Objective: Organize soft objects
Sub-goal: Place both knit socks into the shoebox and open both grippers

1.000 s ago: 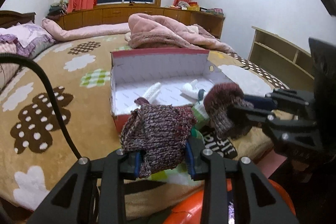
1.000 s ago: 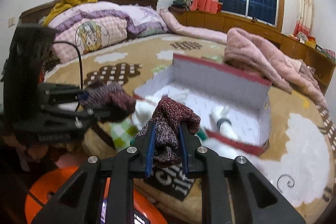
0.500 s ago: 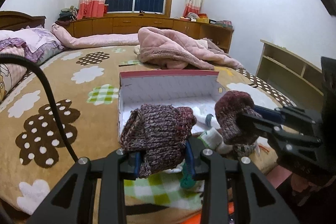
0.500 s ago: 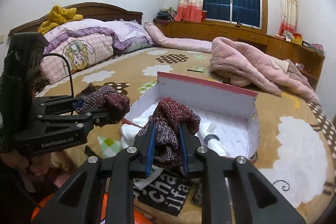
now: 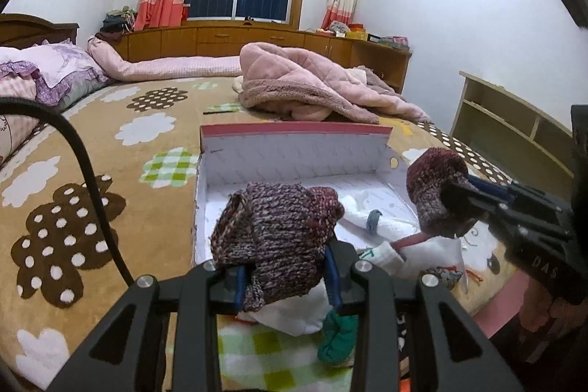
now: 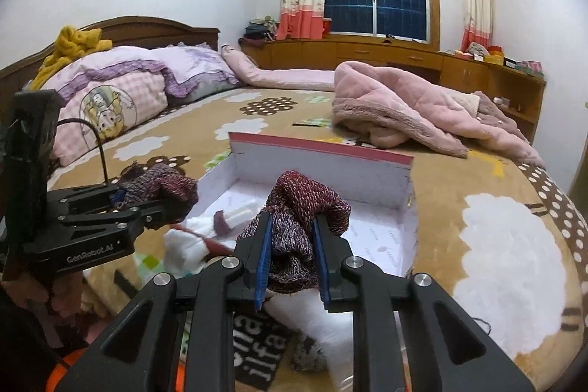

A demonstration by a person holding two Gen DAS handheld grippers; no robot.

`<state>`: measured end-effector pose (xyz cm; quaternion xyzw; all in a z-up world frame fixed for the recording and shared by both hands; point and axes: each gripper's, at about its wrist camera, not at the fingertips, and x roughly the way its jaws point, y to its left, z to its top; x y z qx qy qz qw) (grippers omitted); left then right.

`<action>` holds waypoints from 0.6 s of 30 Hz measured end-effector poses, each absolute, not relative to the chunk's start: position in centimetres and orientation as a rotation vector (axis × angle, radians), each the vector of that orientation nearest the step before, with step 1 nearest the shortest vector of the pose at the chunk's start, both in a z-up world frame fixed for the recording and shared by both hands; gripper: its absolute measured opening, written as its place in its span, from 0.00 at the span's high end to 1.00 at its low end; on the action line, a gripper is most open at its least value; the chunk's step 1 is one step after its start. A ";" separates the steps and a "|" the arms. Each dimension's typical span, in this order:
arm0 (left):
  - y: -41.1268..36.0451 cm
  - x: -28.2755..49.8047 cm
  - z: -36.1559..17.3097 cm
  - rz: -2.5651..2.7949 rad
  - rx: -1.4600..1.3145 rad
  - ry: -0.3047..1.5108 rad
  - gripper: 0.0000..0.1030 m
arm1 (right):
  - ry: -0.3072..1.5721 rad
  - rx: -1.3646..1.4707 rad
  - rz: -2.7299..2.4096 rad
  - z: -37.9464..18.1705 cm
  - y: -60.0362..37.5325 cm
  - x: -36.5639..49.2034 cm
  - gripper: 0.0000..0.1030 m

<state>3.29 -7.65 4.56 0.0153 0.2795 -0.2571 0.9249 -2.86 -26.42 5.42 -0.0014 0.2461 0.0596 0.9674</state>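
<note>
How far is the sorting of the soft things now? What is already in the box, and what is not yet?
Done: rolled white socks already lie in the open box. In hand: the left gripper is shut on a knitted sock, and the right gripper is shut on another knitted piece, both near the box's front edge. Left: white cloth and a green item lie on the bed in front of the box.
</note>
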 end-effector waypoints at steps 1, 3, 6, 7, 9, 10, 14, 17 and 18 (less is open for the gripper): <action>-7.7 3.3 4.6 -0.530 0.030 0.565 0.68 | 0.497 -0.002 0.122 5.4 -26.5 -2.7 0.79; -7.7 3.3 4.5 -0.530 0.026 0.549 0.68 | 0.493 -0.004 0.113 5.5 -26.6 -2.6 0.79; -7.7 3.6 4.4 -0.522 0.025 0.538 0.68 | 0.483 -0.014 0.112 5.5 -26.6 -2.4 0.79; -7.8 3.8 4.3 -0.523 0.023 0.539 0.68 | 0.481 -0.021 0.105 5.4 -26.6 -2.2 0.79; -7.9 4.1 4.2 -0.516 0.029 0.537 0.68 | 0.471 -0.034 0.096 5.4 -26.7 -1.8 0.79; -8.1 4.3 4.2 -0.512 0.034 0.531 0.67 | 0.466 -0.045 0.085 5.4 -26.8 -1.5 0.79; -8.8 5.4 4.2 -0.506 0.054 0.512 0.67 | 0.503 -0.022 0.059 4.8 -27.8 0.4 0.79; -9.1 6.3 3.5 -0.495 0.051 0.539 0.67 | 0.546 -0.001 0.050 4.0 -28.4 1.8 0.79; -9.2 6.7 3.2 -0.491 0.053 0.549 0.67 | 0.557 -0.002 0.047 3.7 -28.4 2.2 0.79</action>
